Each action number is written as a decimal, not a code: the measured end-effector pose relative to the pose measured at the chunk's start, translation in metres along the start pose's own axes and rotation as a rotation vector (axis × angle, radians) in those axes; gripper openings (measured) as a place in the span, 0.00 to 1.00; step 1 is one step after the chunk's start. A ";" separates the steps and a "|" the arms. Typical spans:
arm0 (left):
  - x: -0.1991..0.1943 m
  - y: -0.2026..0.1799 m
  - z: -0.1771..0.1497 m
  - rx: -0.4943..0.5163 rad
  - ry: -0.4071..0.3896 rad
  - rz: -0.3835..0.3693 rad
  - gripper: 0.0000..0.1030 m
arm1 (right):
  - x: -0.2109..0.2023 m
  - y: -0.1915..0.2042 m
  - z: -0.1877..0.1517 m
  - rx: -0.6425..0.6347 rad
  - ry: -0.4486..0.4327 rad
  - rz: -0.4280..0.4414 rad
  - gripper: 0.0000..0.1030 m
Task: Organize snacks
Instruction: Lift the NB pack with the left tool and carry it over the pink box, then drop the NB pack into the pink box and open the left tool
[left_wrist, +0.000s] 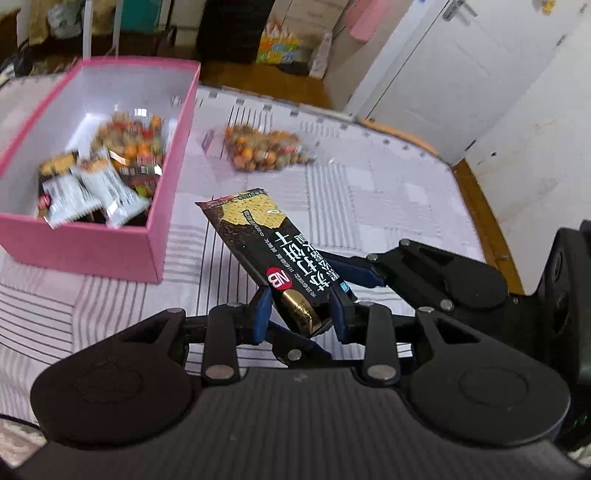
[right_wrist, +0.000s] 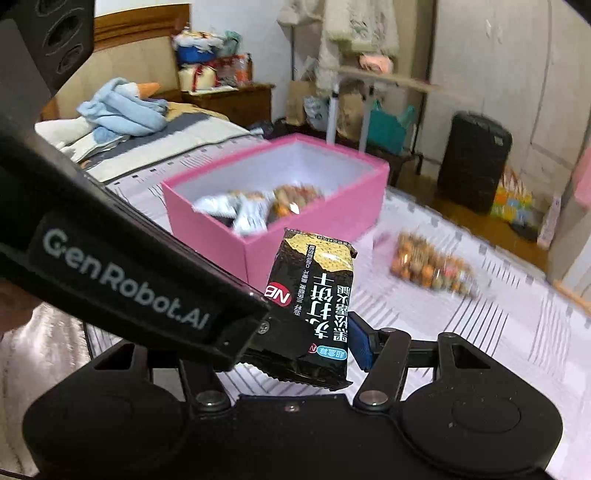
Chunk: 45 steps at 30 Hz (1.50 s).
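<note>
A black cracker packet (left_wrist: 266, 243) with a yellow cracker picture hangs in the air over the striped bed sheet. My left gripper (left_wrist: 301, 314) is shut on its lower end, blue pads (left_wrist: 261, 314) pressing both sides. My right gripper (right_wrist: 314, 343) grips the same packet (right_wrist: 314, 280); one blue pad (right_wrist: 360, 343) shows against its edge, the other is hidden behind the left gripper's black housing (right_wrist: 122, 280). A pink box (left_wrist: 92, 243) to the left holds several wrapped snacks (left_wrist: 99, 177). A clear bag of orange nuts (left_wrist: 266, 151) lies on the sheet beyond.
The bed's wooden edge (left_wrist: 476, 206) runs along the right. A blue plush and bedding (right_wrist: 122, 107) lie at the head of the bed. A black suitcase (right_wrist: 472, 158), bags and a white door (left_wrist: 443, 74) stand past the bed.
</note>
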<state>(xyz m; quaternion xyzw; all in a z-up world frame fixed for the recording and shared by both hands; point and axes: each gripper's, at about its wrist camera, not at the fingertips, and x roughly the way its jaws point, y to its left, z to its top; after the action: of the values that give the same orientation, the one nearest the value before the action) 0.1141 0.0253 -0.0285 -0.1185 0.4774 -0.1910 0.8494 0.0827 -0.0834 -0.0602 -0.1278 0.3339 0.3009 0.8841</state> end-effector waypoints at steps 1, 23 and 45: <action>-0.007 -0.001 0.003 0.002 -0.010 -0.005 0.32 | -0.006 0.003 0.005 -0.023 -0.007 -0.005 0.64; -0.052 0.110 0.082 -0.199 -0.216 0.013 0.34 | 0.069 0.022 0.131 -0.314 -0.085 0.040 0.64; 0.024 0.153 0.120 -0.129 -0.158 0.219 0.57 | 0.123 -0.047 0.122 -0.092 0.017 0.259 0.79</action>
<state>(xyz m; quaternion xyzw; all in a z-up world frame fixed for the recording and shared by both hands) 0.2608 0.1545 -0.0437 -0.1348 0.4303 -0.0560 0.8908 0.2472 -0.0132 -0.0503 -0.1264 0.3409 0.4264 0.8283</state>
